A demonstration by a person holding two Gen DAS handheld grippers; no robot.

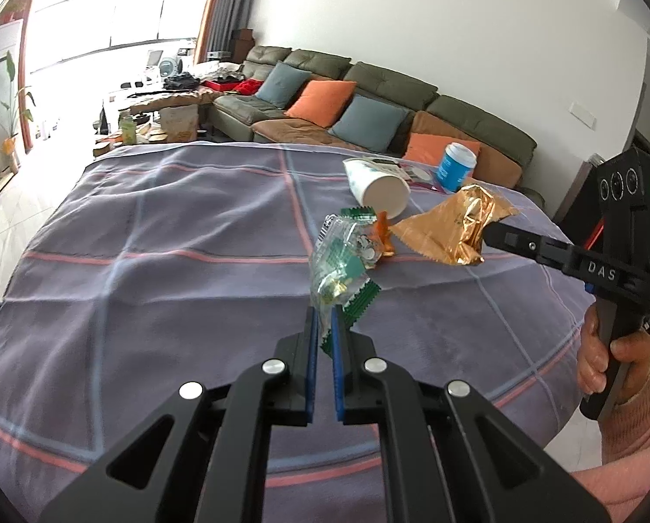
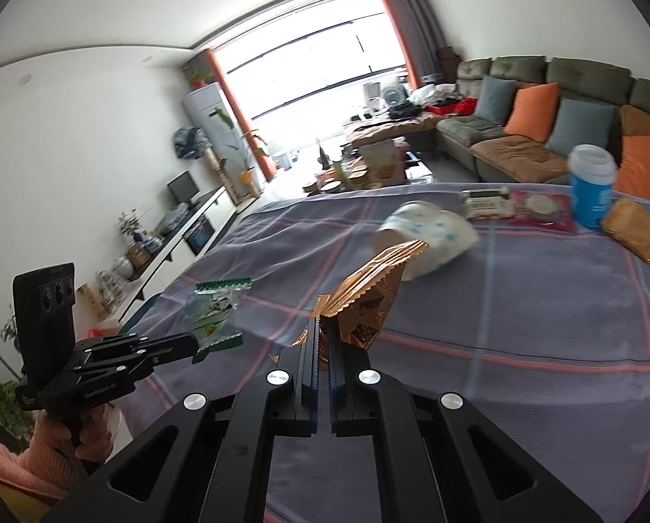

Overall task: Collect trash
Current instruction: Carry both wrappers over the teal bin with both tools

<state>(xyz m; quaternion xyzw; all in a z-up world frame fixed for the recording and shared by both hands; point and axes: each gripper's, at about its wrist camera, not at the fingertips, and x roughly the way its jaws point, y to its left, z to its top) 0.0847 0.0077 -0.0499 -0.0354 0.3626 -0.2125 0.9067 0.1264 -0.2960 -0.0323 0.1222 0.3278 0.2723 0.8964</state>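
- Left wrist view: we see the left gripper [image 1: 323,327] pinching a clear wrapper with green edges [image 1: 340,270] by its lower end; most of the wrapper stands free above the checked tablecloth [image 1: 150,239].
- Same view, to the right: the right gripper [image 1: 484,235] pinches a crumpled gold wrapper [image 1: 451,226], also lifted off the cloth. A tipped white paper cup [image 1: 379,189] and a blue cup with a white lid [image 1: 455,165] lie beyond (trash not yet collected, we judge).
- Right wrist view: the jaws are pressed together on the gold wrapper's corner [image 2: 364,300]; the left gripper [image 2: 194,346] holds the clear wrapper [image 2: 214,309] out past the table's left edge.
- Another gold packet [image 2: 638,235] lies beside the blue cup [image 2: 593,187].
- Risk, our judgement: both grips sit on thin, slick film near an edge, so a quick swing could let a wrapper slip out and fall to the floor. No bin is visible in either view.
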